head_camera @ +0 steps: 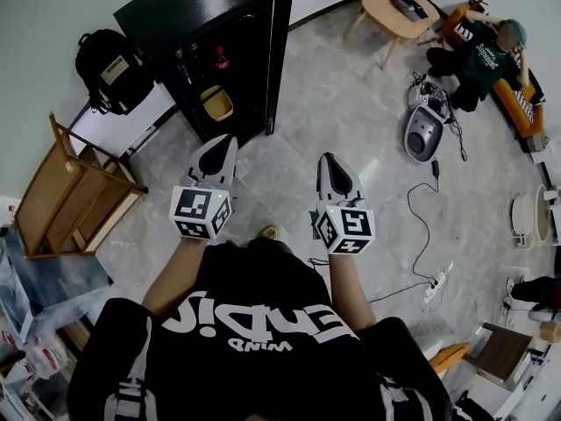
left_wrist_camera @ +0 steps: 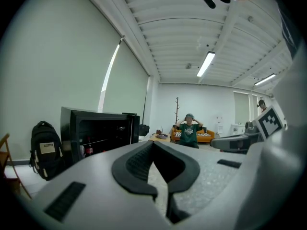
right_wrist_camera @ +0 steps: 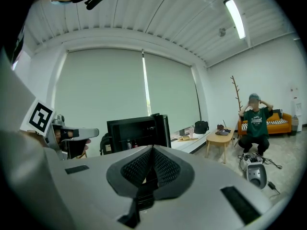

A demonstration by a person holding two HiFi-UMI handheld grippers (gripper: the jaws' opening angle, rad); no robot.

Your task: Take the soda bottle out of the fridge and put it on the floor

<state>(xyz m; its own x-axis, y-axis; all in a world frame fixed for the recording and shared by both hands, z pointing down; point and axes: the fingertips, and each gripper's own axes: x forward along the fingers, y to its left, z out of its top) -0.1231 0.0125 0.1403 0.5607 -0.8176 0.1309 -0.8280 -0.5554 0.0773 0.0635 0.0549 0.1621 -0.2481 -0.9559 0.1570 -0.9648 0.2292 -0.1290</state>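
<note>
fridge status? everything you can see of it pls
The fridge is a small black cabinet, matte-looking, standing upright on the pale tiled floor. Its door is swung open to the right in the head view, showing a dark shelved interior. A red-capped bottle stands on an upper shelf and a yellow item sits lower down. A black backpack sits close on its left; whether they touch is unclear.

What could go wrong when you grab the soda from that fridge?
The left tongs and right tongs are shut, so they might bump the bottle over unless they open first. On the fridge shelf other things crowd it and could get knocked. The cable on the floor might trip you.
</note>
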